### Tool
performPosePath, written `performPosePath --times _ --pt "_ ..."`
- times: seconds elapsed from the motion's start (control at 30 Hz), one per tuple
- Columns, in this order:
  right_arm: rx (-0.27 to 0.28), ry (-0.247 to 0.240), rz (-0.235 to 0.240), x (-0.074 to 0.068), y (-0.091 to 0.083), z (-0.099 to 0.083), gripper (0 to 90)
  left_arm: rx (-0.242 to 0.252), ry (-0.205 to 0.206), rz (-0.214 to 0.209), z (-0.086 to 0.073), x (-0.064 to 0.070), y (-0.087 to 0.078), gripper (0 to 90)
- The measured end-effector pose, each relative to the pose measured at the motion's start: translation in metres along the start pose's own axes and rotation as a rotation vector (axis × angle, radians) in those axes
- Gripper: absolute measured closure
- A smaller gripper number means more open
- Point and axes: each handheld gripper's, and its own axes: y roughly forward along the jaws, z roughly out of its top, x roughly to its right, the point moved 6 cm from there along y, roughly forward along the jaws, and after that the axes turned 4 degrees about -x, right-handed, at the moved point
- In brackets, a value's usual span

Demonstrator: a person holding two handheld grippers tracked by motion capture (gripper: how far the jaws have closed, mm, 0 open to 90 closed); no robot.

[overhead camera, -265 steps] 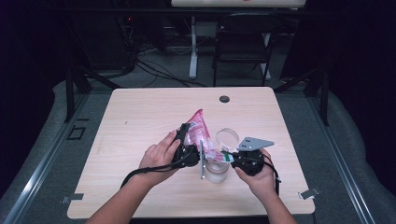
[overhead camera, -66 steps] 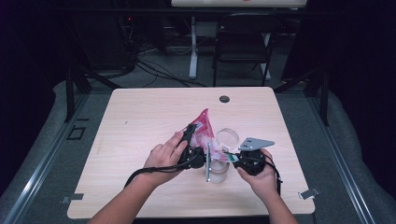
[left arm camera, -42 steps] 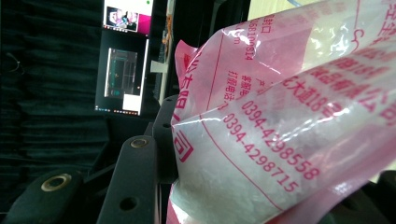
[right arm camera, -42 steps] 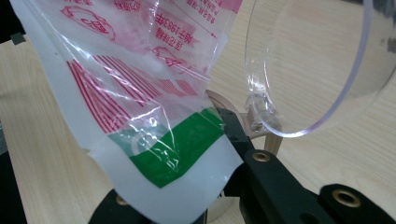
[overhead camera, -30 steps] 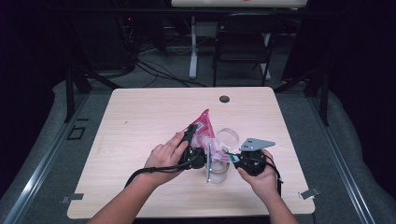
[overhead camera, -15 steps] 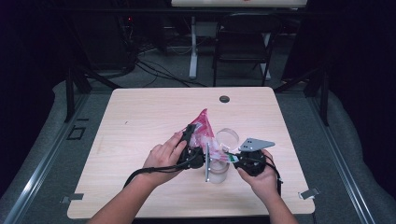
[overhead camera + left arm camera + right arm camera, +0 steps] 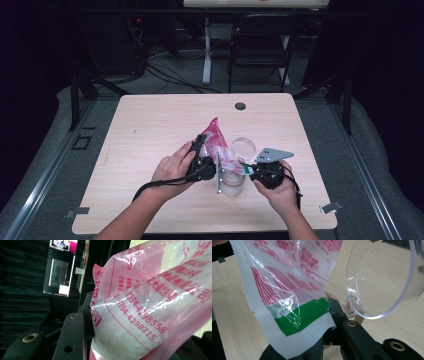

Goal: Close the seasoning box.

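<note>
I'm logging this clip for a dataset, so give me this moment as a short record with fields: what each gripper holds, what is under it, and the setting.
left gripper: shut on the pink bag, at its upper part
right gripper: shut on the bag's green-striped edge
bag pose: held up between both grippers, tilted over the clear jar
jar: stands on the wooden table, its clear hinged lid open
hands: one on each gripper

surface: light wooden table (image 7: 150, 125) | on it: clear jar (image 7: 233, 184), round lid (image 7: 243, 147)
</note>
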Motion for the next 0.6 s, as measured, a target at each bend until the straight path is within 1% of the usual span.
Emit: performPosePath --times 0.1,0.47,0.6 --pt "0.002 -0.002 -0.002 -0.001 -0.0005 0.0011 90.0 -0.004 -0.012 -0.009 -0.0009 -0.001 -0.001 61.5" --pt "0.021 -0.006 -0.001 -0.0026 -0.0024 0.0057 90.0 -0.014 -0.027 -0.012 -0.0059 -0.0007 -0.0008 61.6" --pt "0.024 -0.01 0.002 -0.0034 -0.0023 0.0072 90.0 -0.023 -0.041 -0.025 -0.0086 0.0005 -0.0006 61.6"
